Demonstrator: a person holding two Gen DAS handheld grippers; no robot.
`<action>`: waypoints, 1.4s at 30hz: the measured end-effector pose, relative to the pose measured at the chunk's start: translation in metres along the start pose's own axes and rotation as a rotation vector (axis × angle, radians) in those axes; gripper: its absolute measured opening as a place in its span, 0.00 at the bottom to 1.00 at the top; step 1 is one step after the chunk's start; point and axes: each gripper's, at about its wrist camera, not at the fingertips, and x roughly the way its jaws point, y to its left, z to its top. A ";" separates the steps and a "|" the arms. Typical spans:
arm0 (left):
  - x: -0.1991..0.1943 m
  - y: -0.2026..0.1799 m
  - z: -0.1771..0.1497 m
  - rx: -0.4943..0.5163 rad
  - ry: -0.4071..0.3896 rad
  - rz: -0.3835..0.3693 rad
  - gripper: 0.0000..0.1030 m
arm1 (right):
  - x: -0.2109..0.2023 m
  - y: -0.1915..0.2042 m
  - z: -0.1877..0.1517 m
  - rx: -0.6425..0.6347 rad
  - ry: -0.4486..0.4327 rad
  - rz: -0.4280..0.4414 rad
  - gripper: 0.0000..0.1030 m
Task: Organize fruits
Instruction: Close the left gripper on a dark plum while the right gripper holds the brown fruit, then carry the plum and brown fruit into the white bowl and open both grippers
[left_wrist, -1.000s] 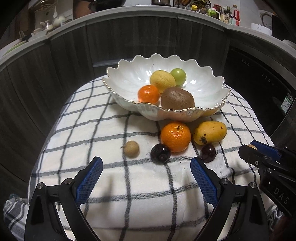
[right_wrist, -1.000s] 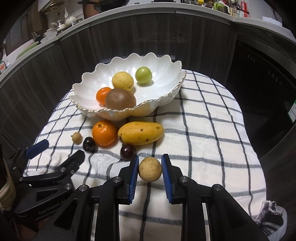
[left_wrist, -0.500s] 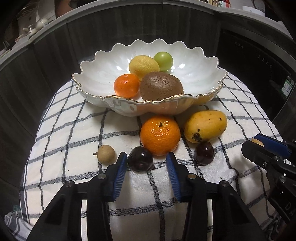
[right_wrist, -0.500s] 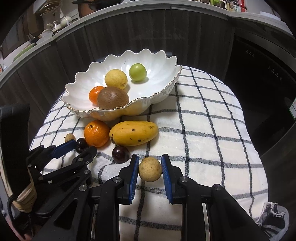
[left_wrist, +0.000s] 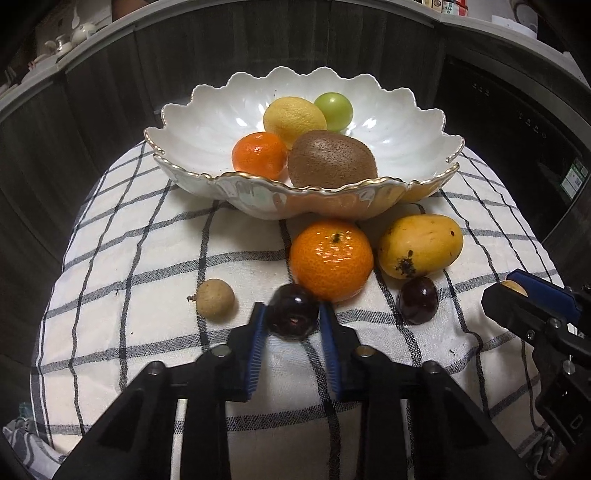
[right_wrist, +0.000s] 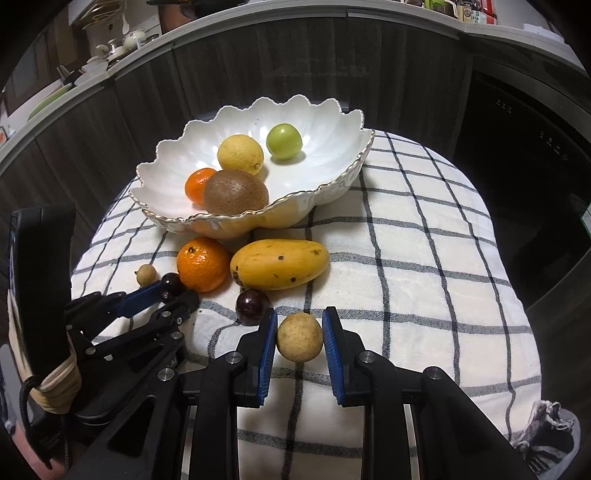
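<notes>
While the left gripper (left_wrist: 292, 314) clamps a dark plum (left_wrist: 292, 311) between its blue pads (left_wrist: 257, 328), the right gripper (right_wrist: 299, 334) grips a tan round fruit (right_wrist: 299, 336) the same way. Both fruits sit low at the cloth's (right_wrist: 424, 266) near edge; whether they touch the cloth I cannot tell. The plum is just in front of an orange (left_wrist: 331, 259), possibly touching it. A small longan (left_wrist: 215, 298) lies left of the plum, apart from it. A second plum (left_wrist: 417, 300) lies to the right, just below a mango (left_wrist: 420, 246), which lies beside the orange. Behind these, toward the cloth's far edge, stands a scalloped white bowl (left_wrist: 207, 125) with a gilt rim. Inside it are a kiwi (left_wrist: 332, 159), a mandarin (left_wrist: 259, 154), a lemon (left_wrist: 294, 120) and a green fruit (left_wrist: 334, 106). The kiwi and mandarin sit by the near rim, the lemon behind them, the green fruit farthest back.
</notes>
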 end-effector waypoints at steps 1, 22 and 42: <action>0.000 0.000 0.000 -0.001 0.002 -0.004 0.27 | 0.000 0.000 0.000 0.000 0.000 0.001 0.26; -0.048 0.012 0.016 -0.031 -0.094 0.000 0.27 | -0.018 0.003 0.018 0.001 -0.050 0.031 0.26; -0.049 0.038 0.096 -0.015 -0.182 -0.008 0.27 | 0.001 0.013 0.101 -0.025 -0.142 0.048 0.26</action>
